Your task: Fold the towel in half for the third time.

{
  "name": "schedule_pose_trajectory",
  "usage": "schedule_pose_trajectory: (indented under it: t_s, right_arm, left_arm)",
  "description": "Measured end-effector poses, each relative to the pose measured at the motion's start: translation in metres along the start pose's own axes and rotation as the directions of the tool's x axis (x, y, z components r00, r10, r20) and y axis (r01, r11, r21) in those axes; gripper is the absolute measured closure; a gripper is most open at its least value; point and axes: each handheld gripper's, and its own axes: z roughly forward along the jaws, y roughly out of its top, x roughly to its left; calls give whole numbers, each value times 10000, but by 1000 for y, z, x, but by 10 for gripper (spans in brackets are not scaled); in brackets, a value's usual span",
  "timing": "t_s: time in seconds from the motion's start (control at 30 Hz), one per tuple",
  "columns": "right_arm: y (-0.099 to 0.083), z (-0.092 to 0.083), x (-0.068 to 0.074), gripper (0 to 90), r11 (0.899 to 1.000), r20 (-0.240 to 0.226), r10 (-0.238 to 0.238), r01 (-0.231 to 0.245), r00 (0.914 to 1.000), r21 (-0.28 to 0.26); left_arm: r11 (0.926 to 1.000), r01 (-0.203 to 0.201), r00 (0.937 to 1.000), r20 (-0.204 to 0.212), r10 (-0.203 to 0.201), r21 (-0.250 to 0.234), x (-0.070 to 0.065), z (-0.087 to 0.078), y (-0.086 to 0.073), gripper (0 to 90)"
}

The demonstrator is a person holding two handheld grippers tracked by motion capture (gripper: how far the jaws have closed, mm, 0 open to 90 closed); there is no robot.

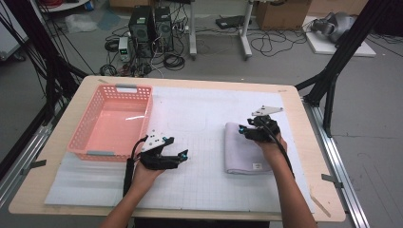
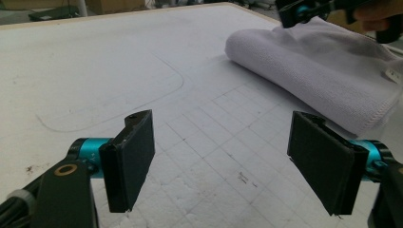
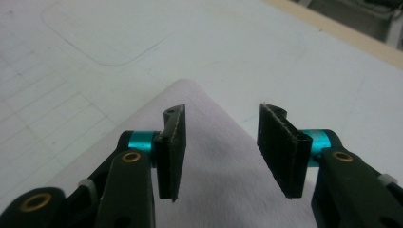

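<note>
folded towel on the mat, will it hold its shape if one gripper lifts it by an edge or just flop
The folded towel looks soft and thick with rounded folds, so it would probably sag and start to unfold if lifted by one edge. It likely weighs little. Pushed, it would probably bunch up on the white mat instead of rolling.

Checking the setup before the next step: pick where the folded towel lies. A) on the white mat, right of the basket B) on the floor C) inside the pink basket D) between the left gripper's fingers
A: the towel lies flat on the mat, and the basket holds nothing.
</note>
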Motion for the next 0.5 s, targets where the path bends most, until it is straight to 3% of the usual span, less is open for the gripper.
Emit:
schedule_pose_trajectory:
  t_s: [0.23, 0.4, 0.5]
  right_arm:
    - [0, 34, -3, 575, 9966, -446, 201, -165, 9988, 810]
    - [-2, 39, -5, 818, 9952, -785, 542, -474, 9954, 858]
    - [-1, 37, -5, 869, 9964, -842, 558, -501, 9949, 677]
  left_arm:
    - [10000, 57, 9999, 106, -57, 9, 1, 1, -1, 249]
    - [10000, 46, 9999, 113, -46, 66, 1, 2, -1, 250]
    - [9999, 101, 9999, 41, -101, 29, 2, 1, -1, 252]
